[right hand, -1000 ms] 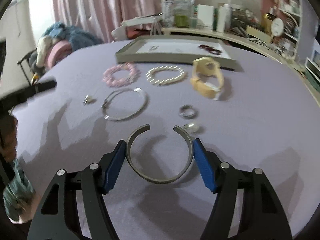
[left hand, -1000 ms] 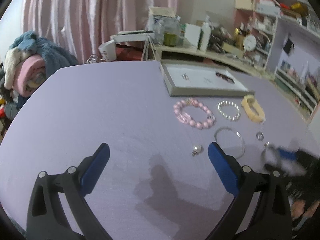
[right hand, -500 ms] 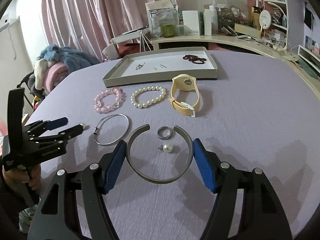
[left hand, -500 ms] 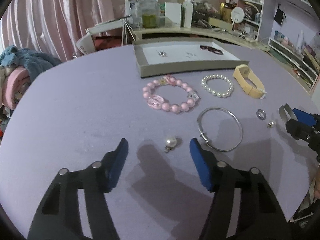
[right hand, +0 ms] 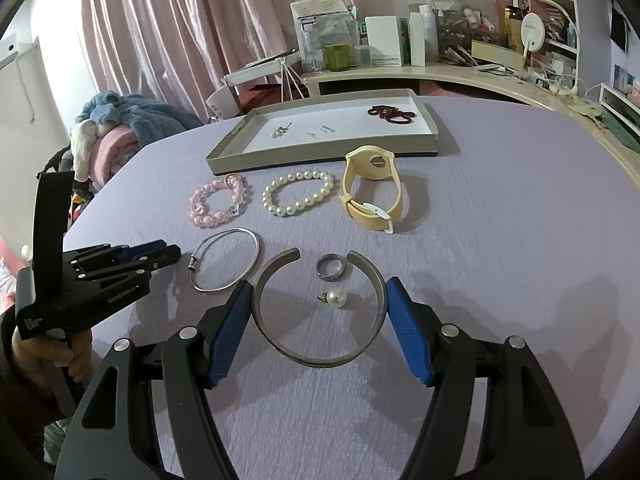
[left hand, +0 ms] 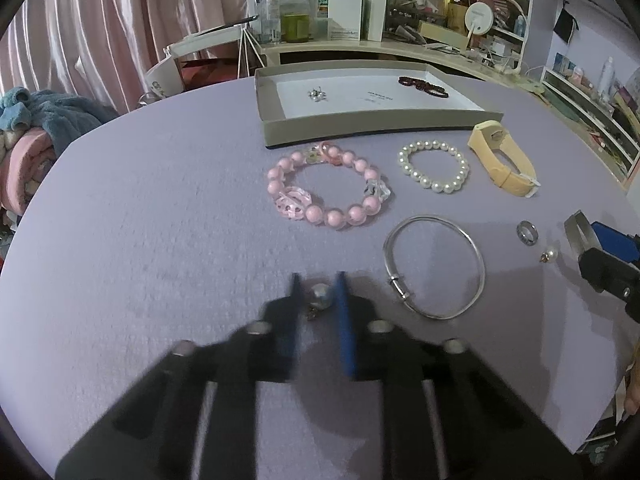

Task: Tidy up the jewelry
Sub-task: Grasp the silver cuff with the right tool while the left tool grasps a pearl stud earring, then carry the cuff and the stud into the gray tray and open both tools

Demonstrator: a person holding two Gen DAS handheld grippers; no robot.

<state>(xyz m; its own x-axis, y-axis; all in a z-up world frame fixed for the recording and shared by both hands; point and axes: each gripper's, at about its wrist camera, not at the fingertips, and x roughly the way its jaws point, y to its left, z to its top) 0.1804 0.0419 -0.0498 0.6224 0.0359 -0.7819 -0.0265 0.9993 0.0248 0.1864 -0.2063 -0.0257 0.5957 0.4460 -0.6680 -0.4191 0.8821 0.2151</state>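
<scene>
A lilac bench carries a grey tray, pink bead bracelet, pearl bracelet and yellow watch. Nearer lie a silver bangle, ring and pearl earring.

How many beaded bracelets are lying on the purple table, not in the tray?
2. The pink bracelet lies just in front of the tray, and the white pearl bracelet lies beside it, next to the yellow watch.

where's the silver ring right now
In the right wrist view the ring lies on the table between the tips of the cuff held by the right gripper, just above a pearl earring.
</scene>
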